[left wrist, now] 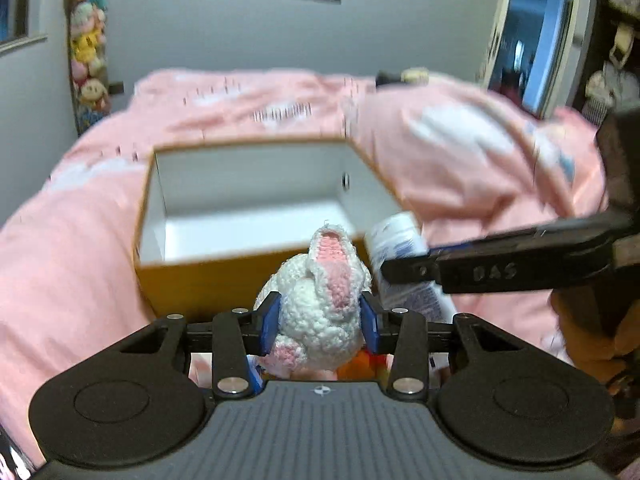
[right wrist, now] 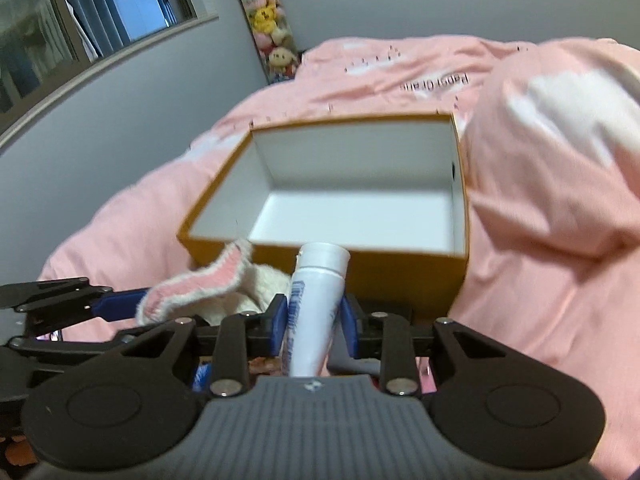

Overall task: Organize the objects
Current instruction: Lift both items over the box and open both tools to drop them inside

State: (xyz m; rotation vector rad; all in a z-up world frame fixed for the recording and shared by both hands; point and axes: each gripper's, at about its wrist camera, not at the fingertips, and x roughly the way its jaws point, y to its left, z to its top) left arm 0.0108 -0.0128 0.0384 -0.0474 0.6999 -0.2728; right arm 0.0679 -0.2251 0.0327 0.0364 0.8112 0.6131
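- Left gripper (left wrist: 320,326): nearest the left wrist camera, on the near side of the box; its blue-padded jaws are clenched on the crocheted toy, one pad pressing each flank.
- Crocheted toy (left wrist: 320,304): white yarn with pink patches, held in front of the box's near wall; one pink-lined ear (left wrist: 334,252) stands up across that wall's rim. In the right wrist view the same ear (right wrist: 196,286) droops toward the box's near left corner.
- Right gripper (right wrist: 314,322): also on the near side of the box, to the right of the left gripper; its jaws grasp the tube at mid-length.
- Tube (right wrist: 314,308): white with blue print, capped end tilted up toward the box and overlapping its near wall; seen from the left wrist (left wrist: 394,240) it lies by the box's near right corner.
- Box (right wrist: 400,258): open-topped, orange-brown outside and white inside, resting on the bed beyond both grippers; a small dark hole marks its right wall.
- Bed cover (right wrist: 540,248): pink with white patches, surrounding the box, bunched high on the box's right.
- Stacked plush toys (right wrist: 268,20): against the grey wall far beyond the box, to its left.
- Window (right wrist: 100,12): farther left of the box, on the side wall.
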